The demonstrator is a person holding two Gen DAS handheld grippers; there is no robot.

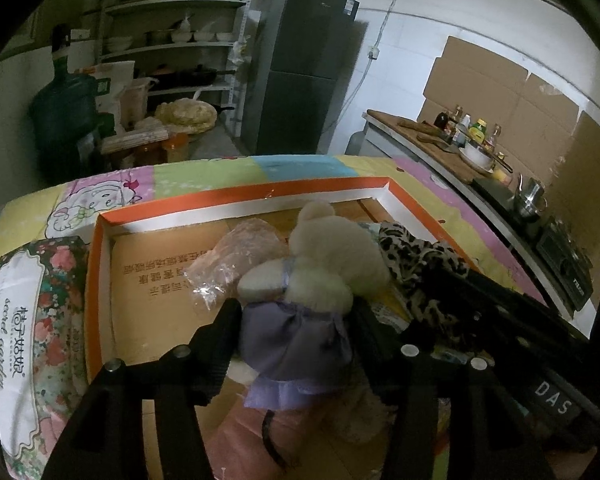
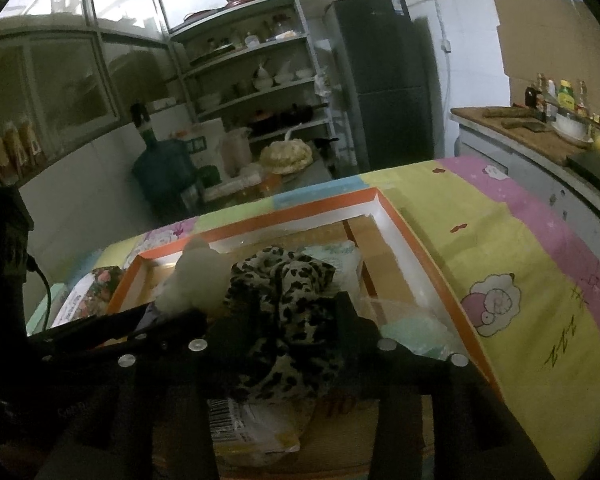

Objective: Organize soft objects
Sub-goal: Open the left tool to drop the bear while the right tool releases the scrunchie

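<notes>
Kitchen shelves and a dark fridge back the left view, where the left gripper (image 1: 296, 316) straddles a cream plush toy (image 1: 320, 256) in a lilac dress inside the orange-rimmed box (image 1: 236, 200); right view: right gripper (image 2: 278, 316), jaws apart, around leopard-print cloth (image 2: 284, 292) there.

A surface covered by a patchwork cartoon sheet (image 2: 540, 264) in yellow, pink, green and blue is seen ahead of both grippers. An orange-rimmed shallow cardboard box (image 1: 236, 196) is laid directly on it. A floral tissue pack (image 1: 28, 312) is set on the sheet just beside the box's left wall.
</notes>
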